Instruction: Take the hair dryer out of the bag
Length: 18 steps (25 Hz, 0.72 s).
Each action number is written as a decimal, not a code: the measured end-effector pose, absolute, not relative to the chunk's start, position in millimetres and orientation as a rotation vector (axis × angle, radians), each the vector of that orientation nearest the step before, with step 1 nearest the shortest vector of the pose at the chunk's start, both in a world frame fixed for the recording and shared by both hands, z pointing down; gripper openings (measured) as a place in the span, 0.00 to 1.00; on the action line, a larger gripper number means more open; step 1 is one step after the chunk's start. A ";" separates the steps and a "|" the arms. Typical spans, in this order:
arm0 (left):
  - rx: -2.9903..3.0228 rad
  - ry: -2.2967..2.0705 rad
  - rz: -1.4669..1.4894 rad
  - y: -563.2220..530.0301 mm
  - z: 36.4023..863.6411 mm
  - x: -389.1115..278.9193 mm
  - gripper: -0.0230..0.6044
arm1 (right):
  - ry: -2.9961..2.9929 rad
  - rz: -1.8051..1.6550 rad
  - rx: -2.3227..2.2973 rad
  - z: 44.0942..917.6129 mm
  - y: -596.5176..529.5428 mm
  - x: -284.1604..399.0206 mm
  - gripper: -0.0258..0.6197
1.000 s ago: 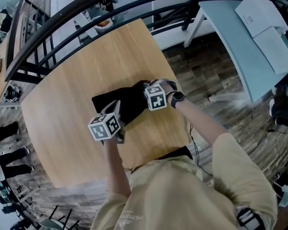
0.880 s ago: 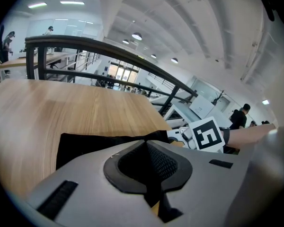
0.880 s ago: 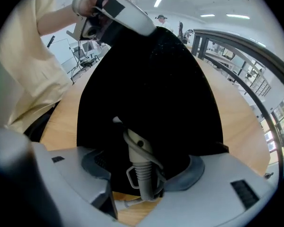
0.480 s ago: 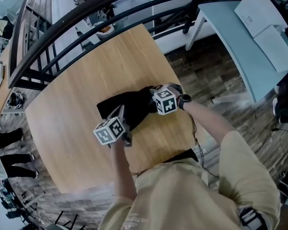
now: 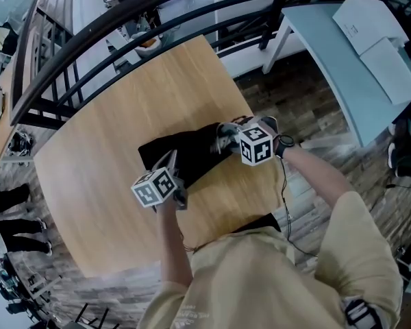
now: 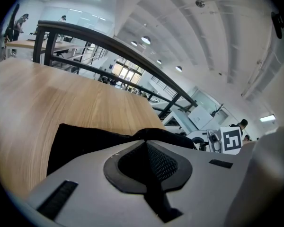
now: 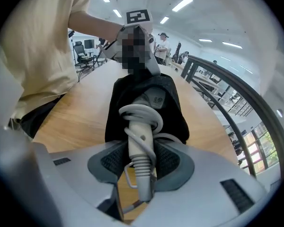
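The hair dryer [image 7: 141, 137] sits half out of the bag [image 7: 175, 105], its long axis running straight away from my right gripper [image 7: 141, 163], whose jaws have just closed on its cord-wrapped handle, while my left gripper [image 6: 149, 163] pinches the bag's opposite end.

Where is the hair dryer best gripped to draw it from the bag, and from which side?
The hair dryer's slim handle, from the bag's open end: it sticks out there, cord-wrapped. The right tool, jaws just closed, clamps it.
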State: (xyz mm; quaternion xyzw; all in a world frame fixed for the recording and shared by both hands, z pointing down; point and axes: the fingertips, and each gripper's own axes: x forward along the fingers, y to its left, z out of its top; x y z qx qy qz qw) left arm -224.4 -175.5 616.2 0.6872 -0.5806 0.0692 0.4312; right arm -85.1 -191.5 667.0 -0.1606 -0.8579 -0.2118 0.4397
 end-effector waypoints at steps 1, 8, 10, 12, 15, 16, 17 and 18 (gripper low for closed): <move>1.714 -1.446 0.176 -174.2 616.7 -224.0 0.07 | -2.122 -0.533 -0.390 665.5 -193.8 -79.4 0.27; 1.694 -1.451 0.155 -170.5 619.2 -228.6 0.07 | -2.101 -0.570 -0.301 640.1 -213.5 -38.8 0.27; 1.695 -1.446 0.153 -170.1 620.4 -228.8 0.07 | -2.105 -0.569 -0.265 631.0 -218.5 -24.6 0.27; 1.697 -1.444 0.159 -169.3 622.0 -228.8 0.07 | -2.110 -0.560 -0.225 621.1 -222.5 -9.4 0.27; 1.705 -1.437 0.172 -167.9 623.5 -230.1 0.07 | -2.127 -0.521 -0.141 606.9 -226.4 10.9 0.27; 1.711 -1.436 0.179 -167.7 623.8 -230.5 0.07 | -2.139 -0.498 -0.108 603.0 -227.0 16.5 0.27; 1.716 -1.437 0.187 -167.5 624.3 -230.6 0.07 | -2.153 -0.473 -0.073 599.5 -227.3 21.7 0.27; 1.720 -1.437 0.194 -167.5 625.0 -230.2 0.07 | -2.169 -0.444 -0.034 596.7 -227.5 26.8 0.27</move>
